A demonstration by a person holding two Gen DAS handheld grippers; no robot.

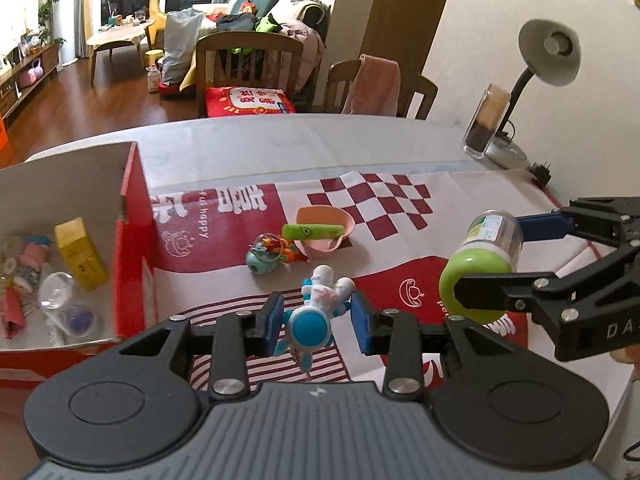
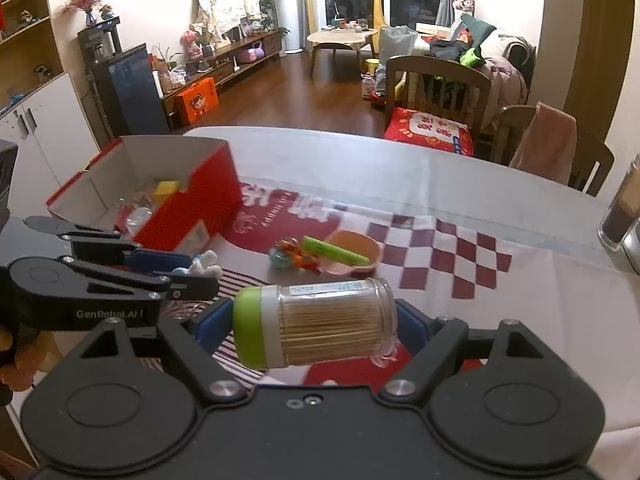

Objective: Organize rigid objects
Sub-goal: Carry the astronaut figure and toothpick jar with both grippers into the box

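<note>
A blue-and-white astronaut figure (image 1: 320, 308) is clamped between the blue pads of the left gripper (image 1: 317, 317), its jaws drawn in narrow, with the figure's head nearest the camera. A toothpick jar (image 2: 316, 324) with a green cap is gripped lengthwise across the right gripper (image 2: 308, 326), whose jaws are spread wide around it. Both are held above the patterned cloth (image 1: 400, 208).

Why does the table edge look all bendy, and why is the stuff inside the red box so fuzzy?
Left wrist view: the fisheye lens bows the far table edge into an arc, and the red box sits at the frame's side where its contents smear. Right wrist view: the same curve shows in the table edge, while the toothpick jar between the tongs looks sharp and evenly lit.
</note>
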